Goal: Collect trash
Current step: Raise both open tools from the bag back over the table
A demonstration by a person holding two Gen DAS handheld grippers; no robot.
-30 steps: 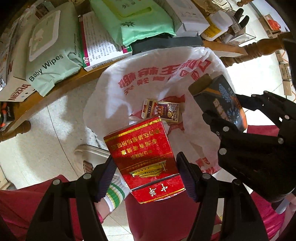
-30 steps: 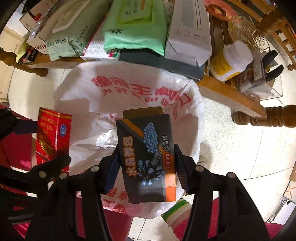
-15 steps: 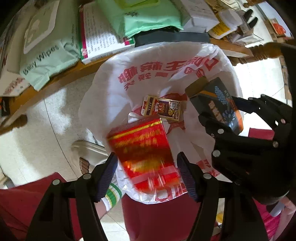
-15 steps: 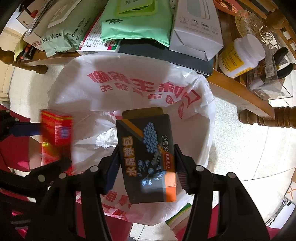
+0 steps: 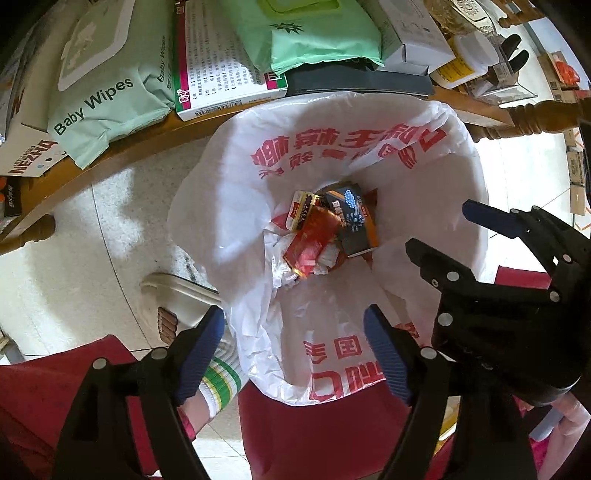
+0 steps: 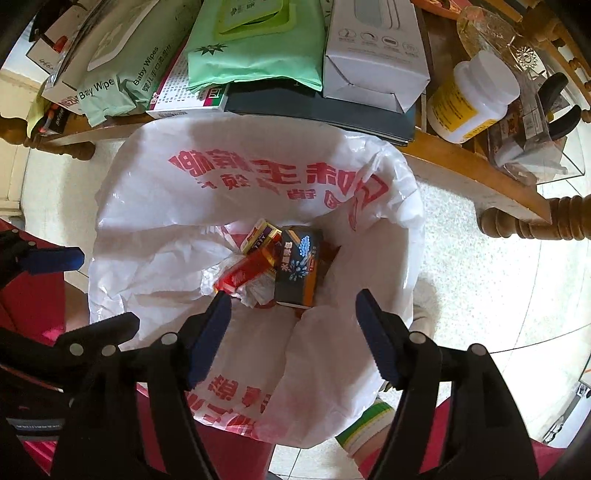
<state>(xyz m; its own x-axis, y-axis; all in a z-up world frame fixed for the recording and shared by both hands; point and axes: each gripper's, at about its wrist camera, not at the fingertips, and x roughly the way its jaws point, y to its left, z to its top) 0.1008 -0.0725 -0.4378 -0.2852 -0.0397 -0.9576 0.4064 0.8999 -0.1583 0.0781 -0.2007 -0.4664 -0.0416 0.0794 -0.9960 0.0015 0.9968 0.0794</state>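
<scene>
Wooden table (image 5: 110,155) with turned legs runs across the top of both views, crowded: pale green "Baby Wipes" pack (image 5: 107,77), brighter green wipes pack (image 5: 317,33), white printed box with magenta edge (image 5: 225,70), white cardboard box (image 6: 373,55), dark flat book (image 6: 325,110), white bottle with yellow label (image 6: 472,99).

White plastic trash bag with red printed characters (image 5: 347,147) sits open on the pale floor just in front of the table, mouth wide, under both tongs.

Left tongs (image 5: 295,354): black frame, blue ribbed pads, pointing steeply down over the near rim of the bag. Jaws opening, nothing between them. Right tongs (image 6: 291,332): same build, pointing straight down over the bag. Jaws opening, nothing between them. Each tongs also shows at the edge of the other's view.

Trash lies at the bottom of the bag: dark box with blue bead print and orange end (image 6: 299,266), red and gold carton (image 5: 312,240) tilted just beside it on its left and touching, small white-and-gold pack (image 5: 301,210) behind the 2 of them, crumpled white paper (image 5: 284,266) under them.

Person's red clothing (image 5: 37,398) and a white sock with green and yellow stripes (image 5: 221,373) show by the bag's near side.
</scene>
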